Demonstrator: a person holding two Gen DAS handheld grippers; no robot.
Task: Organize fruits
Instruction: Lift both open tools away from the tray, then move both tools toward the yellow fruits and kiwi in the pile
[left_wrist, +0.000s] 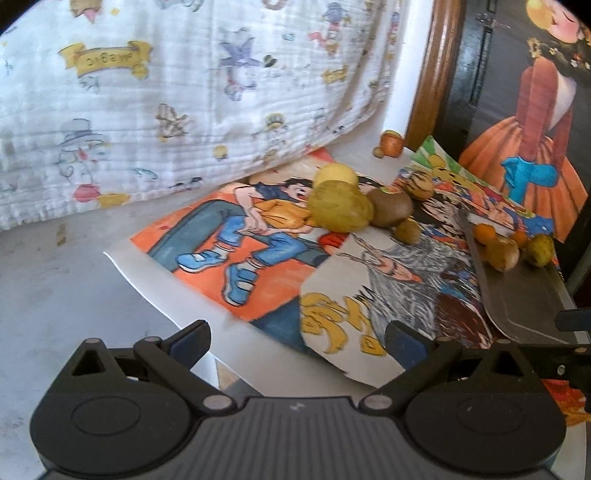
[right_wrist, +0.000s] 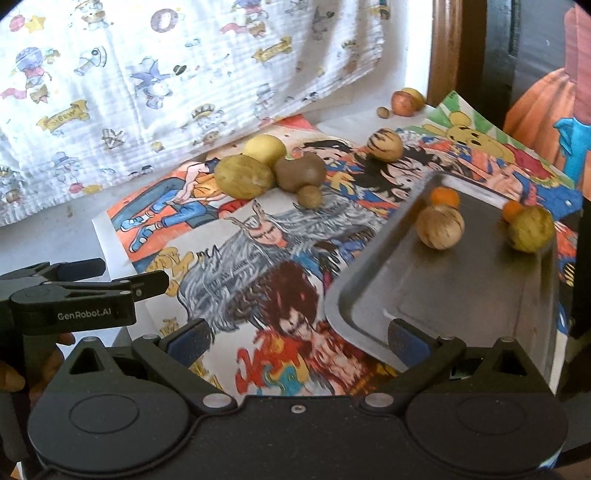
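Note:
Loose fruits lie on colourful cartoon posters (right_wrist: 258, 258): a yellow-green fruit (right_wrist: 243, 175), a yellow one (right_wrist: 264, 147), a brown kiwi (right_wrist: 299, 171), a small kiwi (right_wrist: 309, 195) and a striped fruit (right_wrist: 384, 144). A metal tray (right_wrist: 443, 295) at the right holds a tan fruit (right_wrist: 439, 227), two small oranges (right_wrist: 445, 197) and a yellow-green fruit (right_wrist: 532, 229). My right gripper (right_wrist: 297, 332) is open and holds nothing, its right finger over the tray's near corner. My left gripper (left_wrist: 297, 332) is open over the posters' near edge, well short of the fruit cluster (left_wrist: 340, 210).
A reddish fruit (right_wrist: 402, 103) and a small nut (right_wrist: 383, 112) sit at the far back by a wooden frame (right_wrist: 445, 48). A cartoon-print white cloth (right_wrist: 166, 92) hangs along the back left. A painted picture (left_wrist: 535, 129) stands at the right. Bare white tabletop (left_wrist: 74, 277) lies left.

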